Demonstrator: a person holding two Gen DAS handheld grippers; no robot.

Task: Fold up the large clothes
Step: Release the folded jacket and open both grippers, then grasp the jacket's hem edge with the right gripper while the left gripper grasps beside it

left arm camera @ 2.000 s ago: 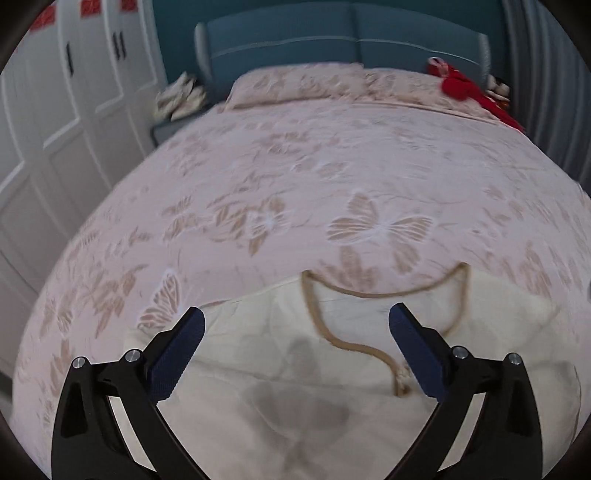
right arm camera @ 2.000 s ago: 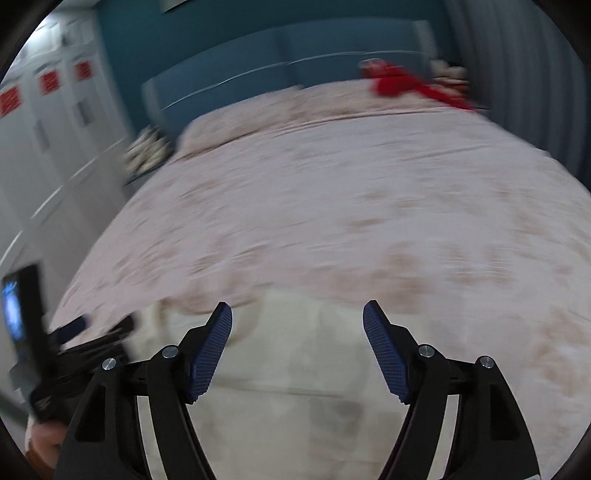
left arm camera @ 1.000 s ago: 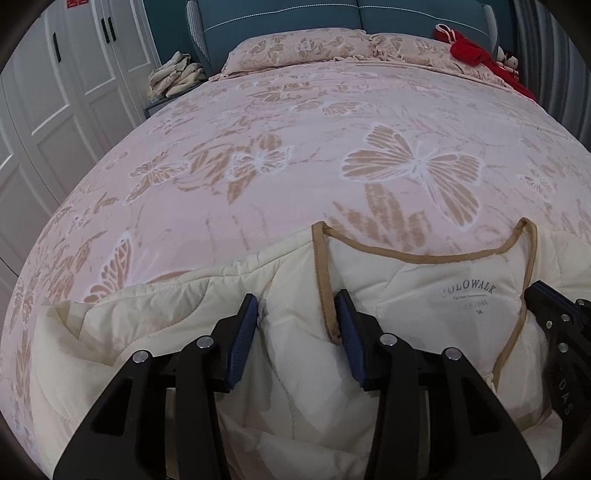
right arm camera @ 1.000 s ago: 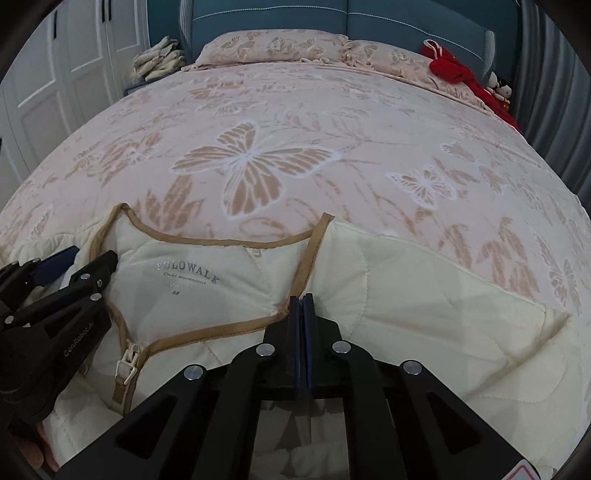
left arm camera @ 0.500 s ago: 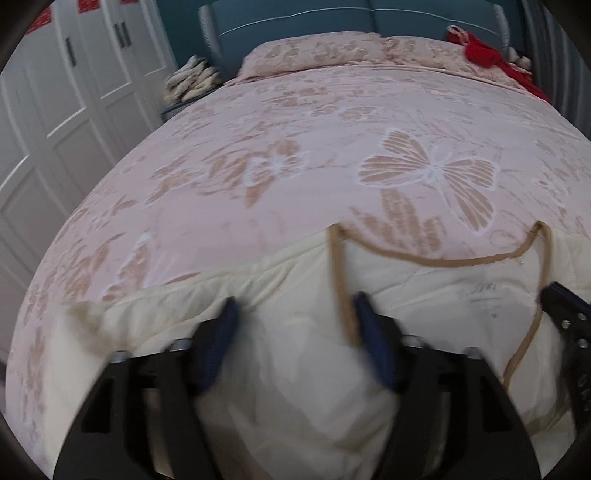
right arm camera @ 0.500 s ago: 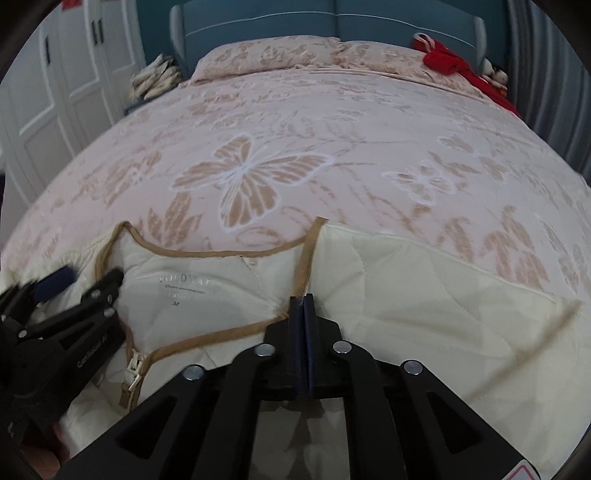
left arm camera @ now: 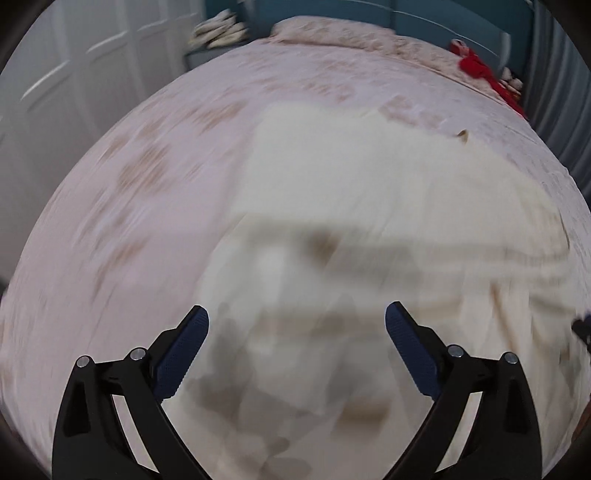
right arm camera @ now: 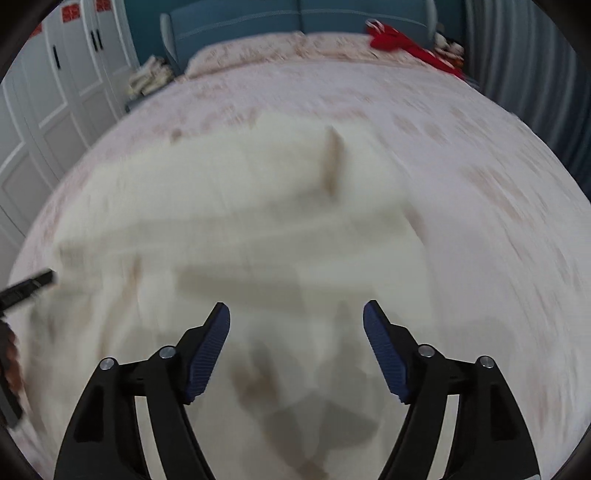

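Observation:
A cream quilted jacket with tan trim (left arm camera: 369, 221) lies spread on the pink butterfly bedspread (left arm camera: 129, 221); it also shows in the right wrist view (right arm camera: 240, 221). Both views are motion-blurred. My left gripper (left arm camera: 297, 328) is open and empty, raised above the jacket's near part. My right gripper (right arm camera: 296, 325) is open and empty, also above the jacket. A tip of the left gripper (right arm camera: 29, 284) shows at the left edge of the right wrist view.
White wardrobe doors (right arm camera: 55, 92) stand along the left of the bed. A blue headboard (right arm camera: 295, 18) and pillows are at the far end. A red item (right arm camera: 399, 38) lies at the far right. Folded pale items (left arm camera: 218, 27) sit on a side table.
The right gripper was shut on the jacket's collar and has opened and let go. The left gripper has opened wide. Both have lifted and pulled back, and more of the jacket shows.

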